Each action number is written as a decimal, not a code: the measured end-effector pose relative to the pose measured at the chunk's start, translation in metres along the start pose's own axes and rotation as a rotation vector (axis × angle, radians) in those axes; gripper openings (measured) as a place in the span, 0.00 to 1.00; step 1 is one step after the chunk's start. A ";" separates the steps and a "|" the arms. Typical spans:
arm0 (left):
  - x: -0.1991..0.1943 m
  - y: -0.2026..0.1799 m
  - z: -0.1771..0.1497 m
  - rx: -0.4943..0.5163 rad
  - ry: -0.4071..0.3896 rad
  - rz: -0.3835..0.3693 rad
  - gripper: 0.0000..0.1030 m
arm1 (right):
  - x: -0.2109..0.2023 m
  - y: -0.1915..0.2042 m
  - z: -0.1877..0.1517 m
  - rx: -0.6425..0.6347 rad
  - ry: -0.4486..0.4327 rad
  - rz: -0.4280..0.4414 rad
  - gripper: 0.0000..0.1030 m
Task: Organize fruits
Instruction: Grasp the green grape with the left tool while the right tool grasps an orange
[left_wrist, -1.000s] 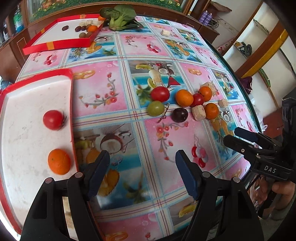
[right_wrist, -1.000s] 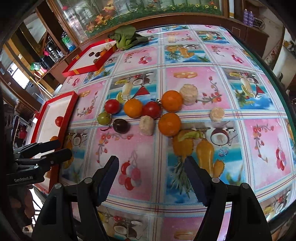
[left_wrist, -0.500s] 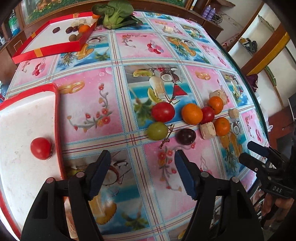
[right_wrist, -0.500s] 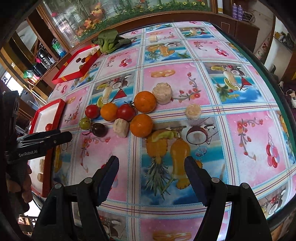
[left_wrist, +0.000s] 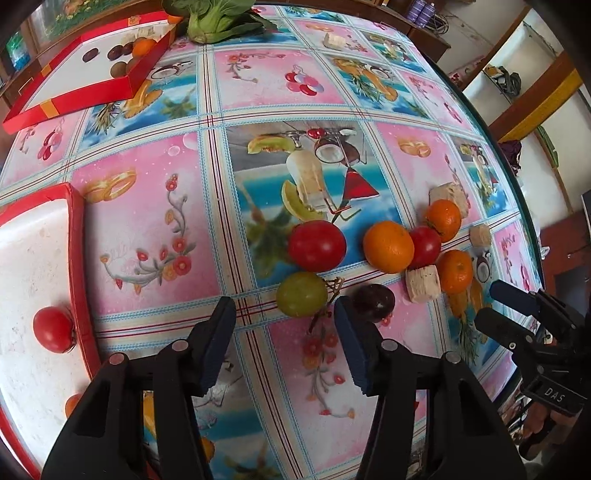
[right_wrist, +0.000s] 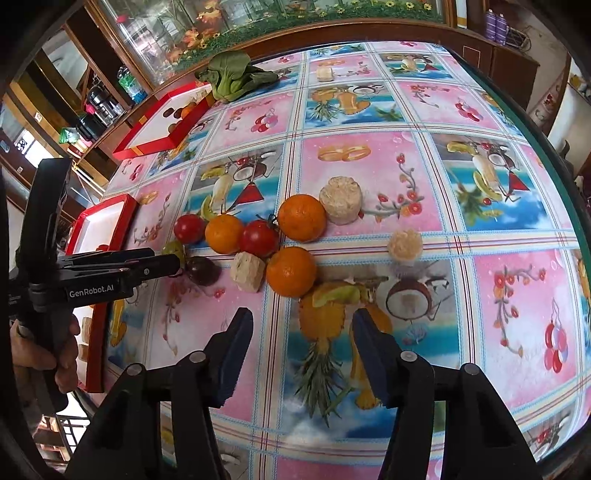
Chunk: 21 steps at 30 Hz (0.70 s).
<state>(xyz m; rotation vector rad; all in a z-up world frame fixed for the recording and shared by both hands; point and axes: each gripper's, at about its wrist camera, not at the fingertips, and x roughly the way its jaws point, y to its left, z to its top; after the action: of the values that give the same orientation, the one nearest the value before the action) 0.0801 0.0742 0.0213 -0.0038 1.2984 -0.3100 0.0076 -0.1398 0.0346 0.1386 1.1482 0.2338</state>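
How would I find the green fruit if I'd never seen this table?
Look at the cluster of fruit in the middle of the picture-covered tablecloth. At the end nearest the near red tray, below a red tomato, sits the green fruit, the only green one there.

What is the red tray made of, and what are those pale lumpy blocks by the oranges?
The red tray looks like cardboard with a glossy red rim and a matte white, slightly scuffed floor, like a gift-box lid. The pale blocks look crumbly and porous, with rough, dull, beige surfaces, perhaps pastry or foam; the pictures cannot settle which.
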 end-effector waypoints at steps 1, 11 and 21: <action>0.002 -0.001 0.001 0.001 0.003 0.003 0.52 | 0.004 0.000 0.003 -0.007 0.008 -0.005 0.52; 0.009 -0.010 0.008 0.037 0.012 0.053 0.52 | 0.027 0.019 0.023 -0.126 0.037 -0.019 0.49; 0.004 -0.007 -0.003 0.020 0.002 0.018 0.25 | 0.028 0.017 0.021 -0.152 0.035 -0.031 0.46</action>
<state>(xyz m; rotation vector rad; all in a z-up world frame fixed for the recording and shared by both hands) 0.0769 0.0671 0.0182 0.0252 1.2969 -0.3073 0.0361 -0.1156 0.0225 -0.0175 1.1621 0.2956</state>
